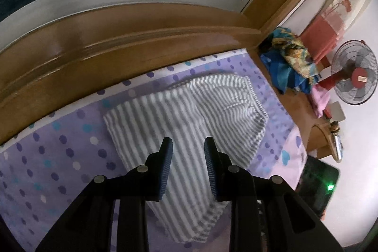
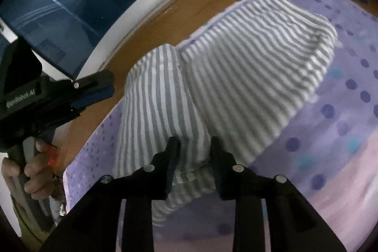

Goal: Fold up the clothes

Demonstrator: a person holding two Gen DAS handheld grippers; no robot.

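a grey-and-white striped garment (image 1: pixel 189 115) lies folded over on the purple dotted bedsheet (image 1: pixel 47 157), near the bed's wooden far edge (image 1: pixel 118 44). its stripes run lengthwise and one layer overlaps another. the left gripper (image 1: pixel 189 145) and right gripper (image 2: pixel 195 145) hover above it, jaws parted, gripping nothing.
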